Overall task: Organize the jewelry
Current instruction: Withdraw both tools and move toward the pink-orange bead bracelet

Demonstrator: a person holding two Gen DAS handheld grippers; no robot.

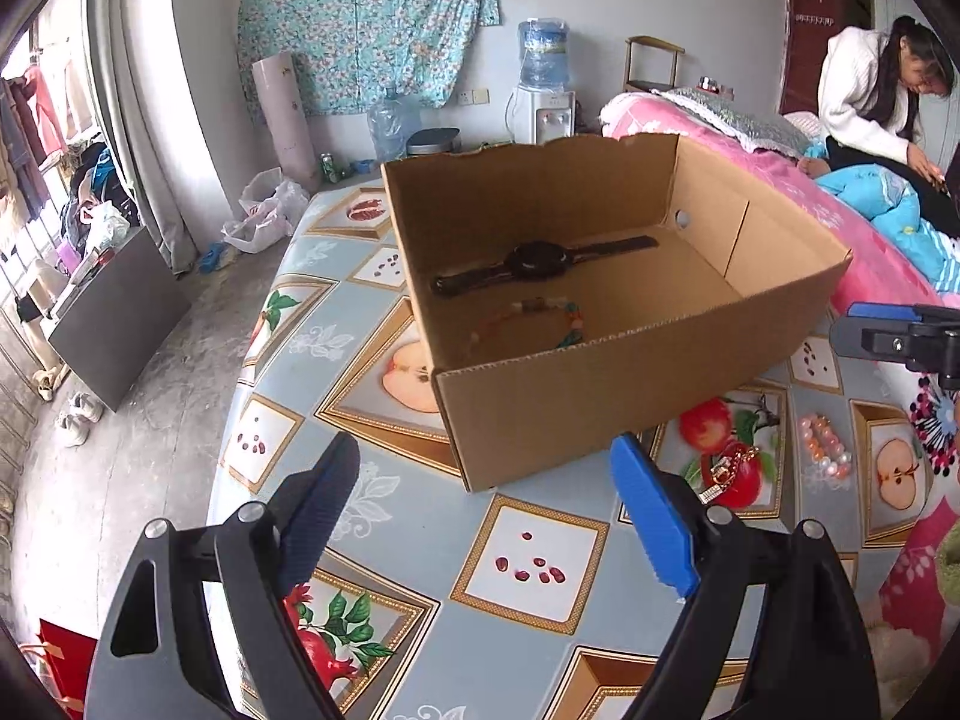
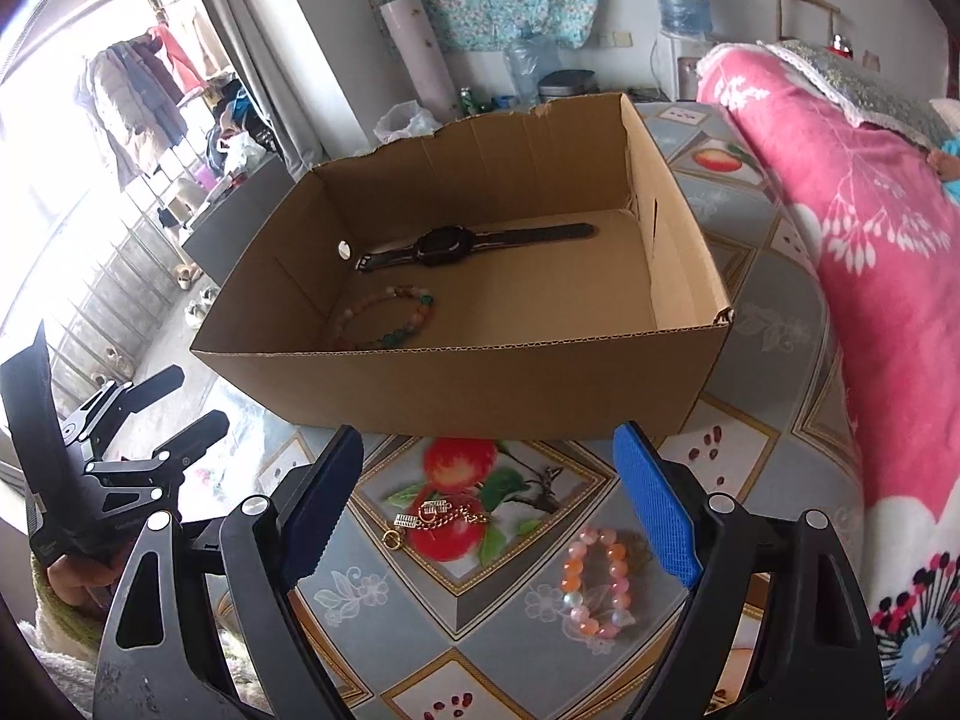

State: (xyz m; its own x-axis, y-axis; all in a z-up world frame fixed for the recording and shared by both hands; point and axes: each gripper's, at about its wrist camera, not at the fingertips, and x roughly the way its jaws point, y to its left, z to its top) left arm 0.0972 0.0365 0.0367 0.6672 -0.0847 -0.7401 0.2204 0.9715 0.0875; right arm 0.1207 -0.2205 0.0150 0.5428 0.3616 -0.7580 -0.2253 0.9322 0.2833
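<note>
Bracelet (image 2: 597, 582) and chain (image 2: 441, 517) lie outside box (image 2: 468, 384).

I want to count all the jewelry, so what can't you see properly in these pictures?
- Multicoloured bead bracelet in the brown cardboard box: left wrist view, the near box wall cuts off its lower part.
- Gold chain bracelet: left wrist view, partly behind the left gripper's blue finger; links too small to count.
- Black wristwatch: both views, face too small and dark to read.
- Box corners nearest the cameras: hidden by its walls.
</note>
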